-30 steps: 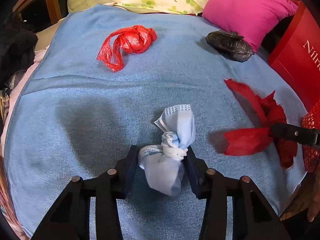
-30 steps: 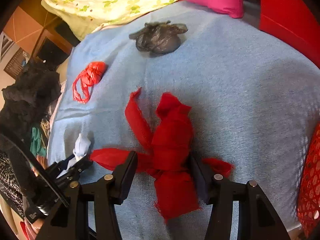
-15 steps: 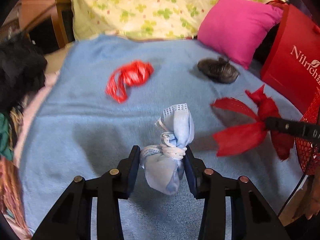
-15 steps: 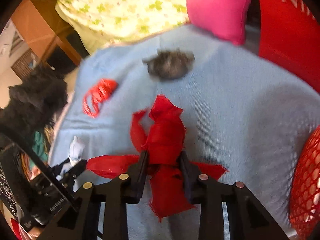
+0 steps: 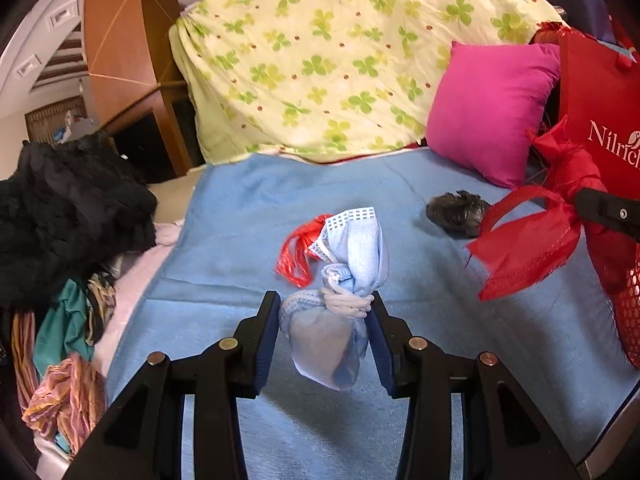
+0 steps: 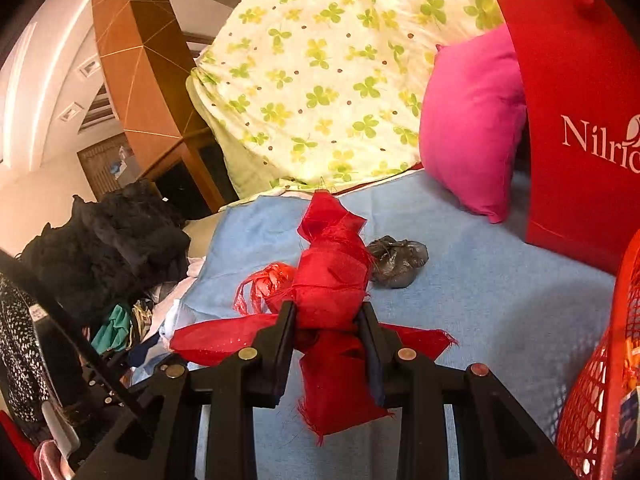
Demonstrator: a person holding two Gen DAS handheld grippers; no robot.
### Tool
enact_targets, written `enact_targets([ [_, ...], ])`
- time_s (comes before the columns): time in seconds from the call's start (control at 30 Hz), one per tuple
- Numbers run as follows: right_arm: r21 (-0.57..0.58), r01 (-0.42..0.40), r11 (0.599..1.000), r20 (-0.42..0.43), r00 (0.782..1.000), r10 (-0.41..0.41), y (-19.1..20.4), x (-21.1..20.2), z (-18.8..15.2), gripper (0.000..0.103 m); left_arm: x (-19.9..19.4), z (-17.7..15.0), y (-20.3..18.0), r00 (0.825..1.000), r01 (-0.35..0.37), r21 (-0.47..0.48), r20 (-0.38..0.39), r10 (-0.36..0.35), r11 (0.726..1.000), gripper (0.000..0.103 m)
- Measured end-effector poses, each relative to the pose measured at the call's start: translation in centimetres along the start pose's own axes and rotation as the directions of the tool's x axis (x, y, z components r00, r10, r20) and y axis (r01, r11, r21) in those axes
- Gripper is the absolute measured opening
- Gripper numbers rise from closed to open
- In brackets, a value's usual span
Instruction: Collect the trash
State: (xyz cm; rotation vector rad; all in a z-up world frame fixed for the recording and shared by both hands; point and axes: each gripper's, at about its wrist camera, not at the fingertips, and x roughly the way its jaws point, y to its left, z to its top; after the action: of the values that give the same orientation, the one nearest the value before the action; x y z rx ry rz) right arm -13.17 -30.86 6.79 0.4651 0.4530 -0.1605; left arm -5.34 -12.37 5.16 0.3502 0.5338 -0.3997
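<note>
My left gripper (image 5: 325, 309) is shut on a knotted light-blue face mask (image 5: 344, 264) and holds it above the blue blanket (image 5: 248, 216). My right gripper (image 6: 327, 320) is shut on a knotted red cloth scrap (image 6: 332, 276), also lifted; the scrap shows in the left wrist view (image 5: 532, 236) at the right. A crumpled red plastic bag (image 5: 294, 256) lies on the blanket behind the mask, and shows in the right wrist view (image 6: 264, 280). A dark grey crumpled bag (image 5: 456, 212) lies farther back, also in the right wrist view (image 6: 396, 260).
A red mesh basket (image 6: 600, 380) stands at the right edge. A red paper bag (image 6: 580, 120) and a pink pillow (image 6: 472, 128) sit at the back right. A clover-print quilt (image 5: 320, 60) lies behind. Black and coloured clothes (image 5: 64, 220) pile at the left.
Both grippers have risen off the blanket with their loads. The right gripper closed tight on the red cloth. The view tilted up toward the quilt and pillow.
</note>
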Motion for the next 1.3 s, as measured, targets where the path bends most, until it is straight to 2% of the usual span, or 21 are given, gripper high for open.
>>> enact_targets([
  [0.17,-0.016,-0.004,1.000,0.016,1.000,0.004,0.4,-0.6,0.1,0.033,-0.7,0.4,-0.4,0.999,-0.030,0.008,0.044,0.030,1.000,0.044],
  [0.5,-0.052,-0.001,0.999,0.043,0.999,0.004,0.1,-1.8,0.2,0.033,-1.6,0.4,-1.4,0.998,-0.004,0.006,0.064,0.004,1.000,0.045],
  [0.9,-0.061,0.052,0.997,0.097,0.994,-0.046,-0.8,-3.9,0.2,0.033,-2.8,0.1,-3.5,0.996,0.015,0.041,0.089,-0.019,0.999,0.045],
  [1.3,-0.065,0.083,0.994,0.169,0.983,-0.071,-0.8,-8.1,-0.5,0.033,-3.6,0.1,-4.5,0.994,0.038,0.049,0.101,-0.043,0.998,0.045],
])
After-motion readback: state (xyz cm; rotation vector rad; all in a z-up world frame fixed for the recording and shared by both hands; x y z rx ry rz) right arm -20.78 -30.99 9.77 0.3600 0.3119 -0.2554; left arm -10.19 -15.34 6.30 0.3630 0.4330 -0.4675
